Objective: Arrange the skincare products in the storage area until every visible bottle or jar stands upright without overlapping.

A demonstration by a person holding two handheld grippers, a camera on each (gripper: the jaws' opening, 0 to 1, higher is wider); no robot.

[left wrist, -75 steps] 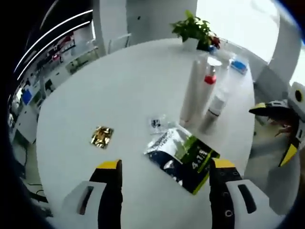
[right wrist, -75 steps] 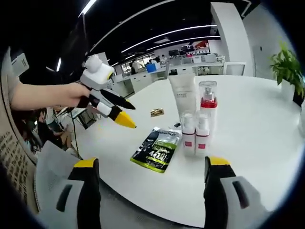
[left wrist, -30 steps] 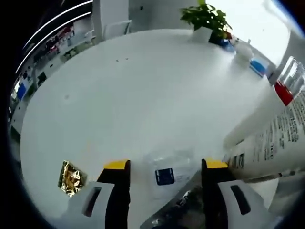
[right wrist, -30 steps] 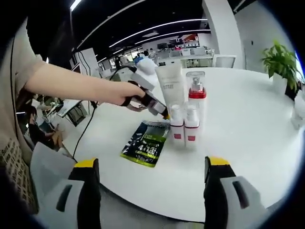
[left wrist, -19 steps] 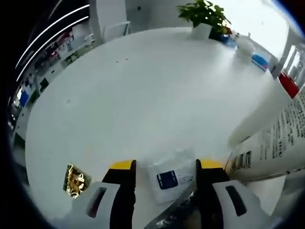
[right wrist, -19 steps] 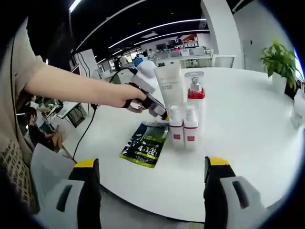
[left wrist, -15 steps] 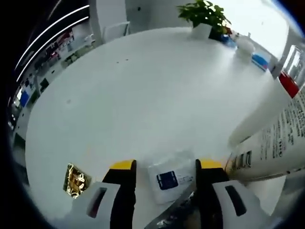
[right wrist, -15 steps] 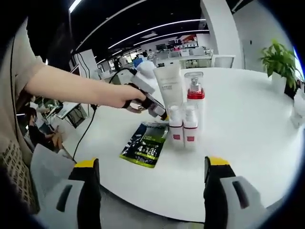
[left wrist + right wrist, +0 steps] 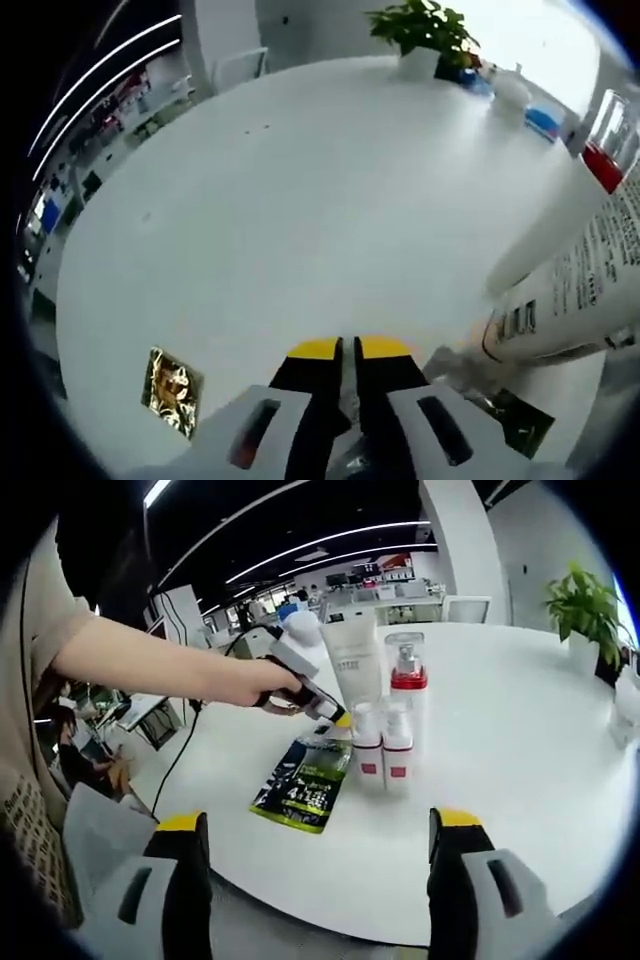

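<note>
**Now: bottles upright, pouch lying flat**

Left gripper [image 9: 347, 349] is clenched — what it pinches, I cannot tell — beside a glossy green pouch [image 9: 303, 783] on the round white table [image 9: 520, 740]. Upright behind the pouch: a tube [image 9: 353, 667], a clear red-collared pump bottle [image 9: 406, 680], two small bottles [image 9: 380, 748]. Right gripper [image 9: 310, 830] hangs released.
</note>
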